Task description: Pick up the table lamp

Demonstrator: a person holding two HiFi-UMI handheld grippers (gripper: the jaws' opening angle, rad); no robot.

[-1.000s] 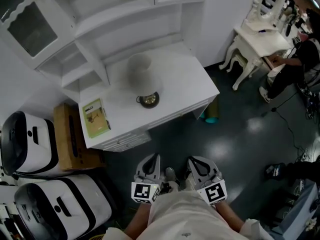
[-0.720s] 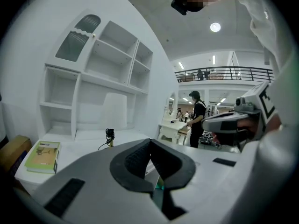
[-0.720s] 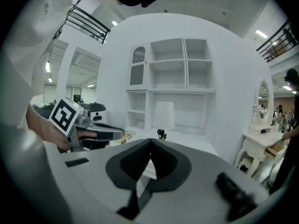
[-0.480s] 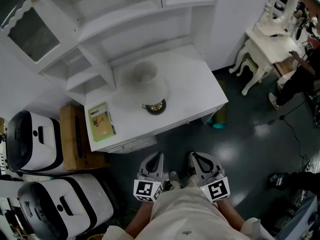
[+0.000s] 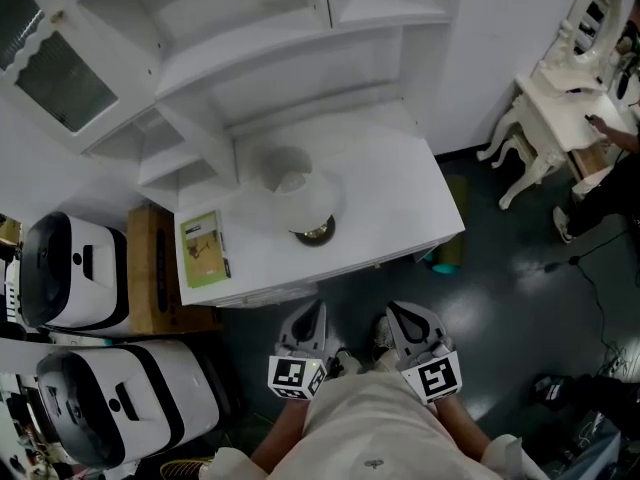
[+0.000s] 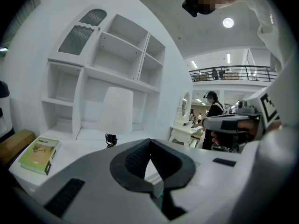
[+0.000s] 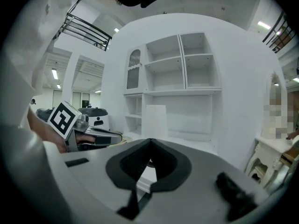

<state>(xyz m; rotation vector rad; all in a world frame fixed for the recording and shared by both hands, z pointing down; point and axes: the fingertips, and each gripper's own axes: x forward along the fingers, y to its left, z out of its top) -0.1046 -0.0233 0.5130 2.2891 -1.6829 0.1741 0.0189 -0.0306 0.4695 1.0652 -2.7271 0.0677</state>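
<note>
The table lamp stands on the white desk (image 5: 400, 193); its pale shade (image 5: 298, 190) hides most of the dark round base (image 5: 315, 232). In the left gripper view the shade (image 6: 117, 110) rises ahead, with a coiled black cord (image 6: 110, 139) beside it. The right gripper view shows the shade (image 7: 154, 121) straight ahead. My left gripper (image 5: 311, 313) and right gripper (image 5: 397, 314) hang side by side in front of the desk's near edge, well short of the lamp. Both are shut, jaws meeting at the tips, with nothing held.
A green book (image 5: 203, 250) lies on the desk's left end. White shelving (image 5: 250, 48) stands behind the lamp. Two white-and-black machines (image 5: 70, 268) and a brown box (image 5: 150, 278) sit left of the desk. A dressing table (image 5: 560, 98) and a person (image 5: 610, 163) are at the right.
Both grippers have moved forward toward the desk. The desk and lamp now sit lower and nearer in the head view. The jaws stayed shut.
</note>
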